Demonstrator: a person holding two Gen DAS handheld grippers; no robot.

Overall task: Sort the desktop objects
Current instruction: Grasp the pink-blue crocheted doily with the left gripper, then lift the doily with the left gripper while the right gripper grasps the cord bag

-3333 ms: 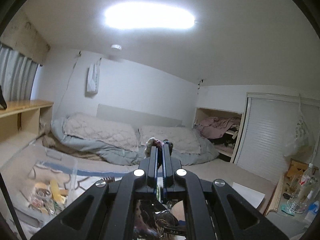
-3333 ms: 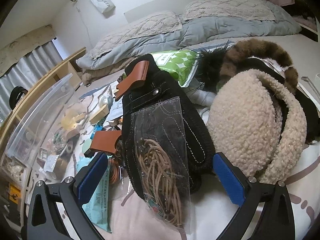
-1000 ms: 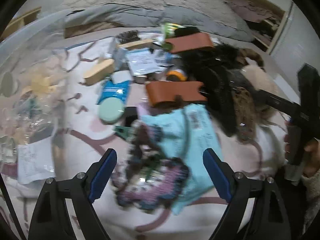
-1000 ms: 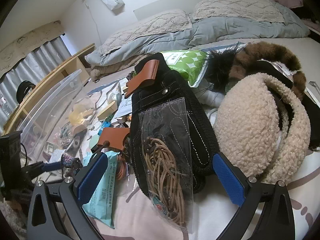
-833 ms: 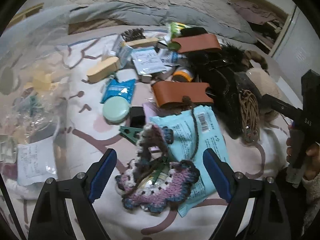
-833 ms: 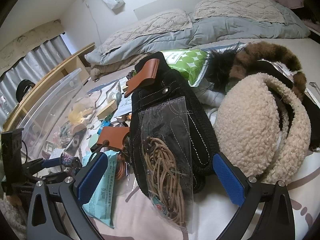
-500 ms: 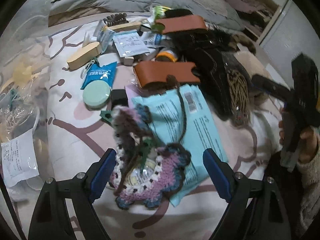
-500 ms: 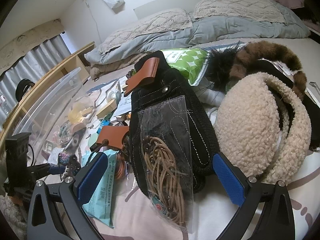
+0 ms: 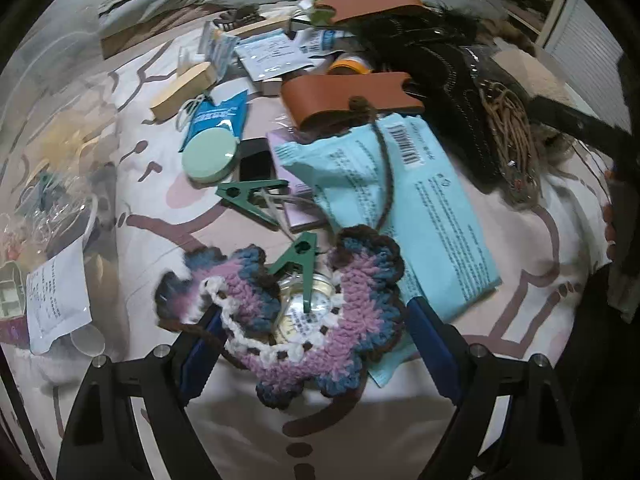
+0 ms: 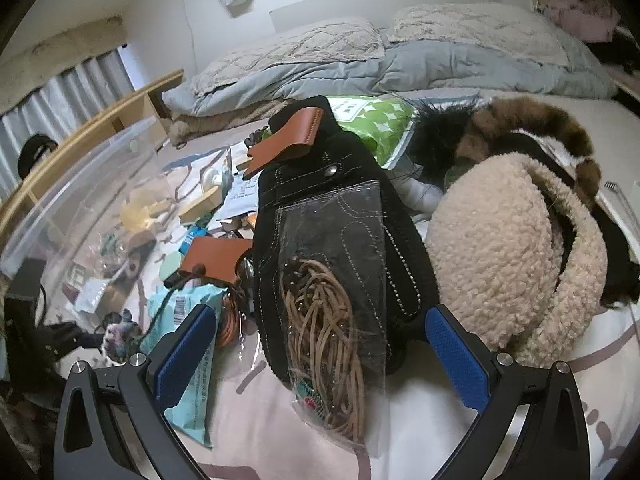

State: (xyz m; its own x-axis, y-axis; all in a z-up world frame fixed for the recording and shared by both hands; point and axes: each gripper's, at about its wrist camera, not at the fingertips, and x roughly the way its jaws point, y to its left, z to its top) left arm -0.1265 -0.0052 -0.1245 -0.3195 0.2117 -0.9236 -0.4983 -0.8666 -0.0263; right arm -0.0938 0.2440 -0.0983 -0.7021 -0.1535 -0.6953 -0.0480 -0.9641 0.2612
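My left gripper (image 9: 312, 344) is open, its blue pads on either side of a purple, blue and white crocheted piece (image 9: 296, 312) that lies on the bed sheet with a green clip (image 9: 298, 268) and a small round tin on it. The crocheted piece also shows small in the right wrist view (image 10: 118, 336). My right gripper (image 10: 320, 356) is open and empty, its pads either side of a clear bag of brown cord (image 10: 328, 328) lying on a black suede pouch (image 10: 336, 232).
A light blue packet (image 9: 416, 200), tan leather flaps (image 9: 348, 94), a mint round case (image 9: 210, 156), a second green clip (image 9: 250, 196) and small packets litter the sheet. A clear plastic bin (image 10: 76, 208) stands left. A fleecy beige hat (image 10: 516, 256) and fur lie right.
The left gripper swung down from the room to the bed, opened, and released the crocheted piece onto the sheet. It has since moved closer over it. The right gripper barely moved.
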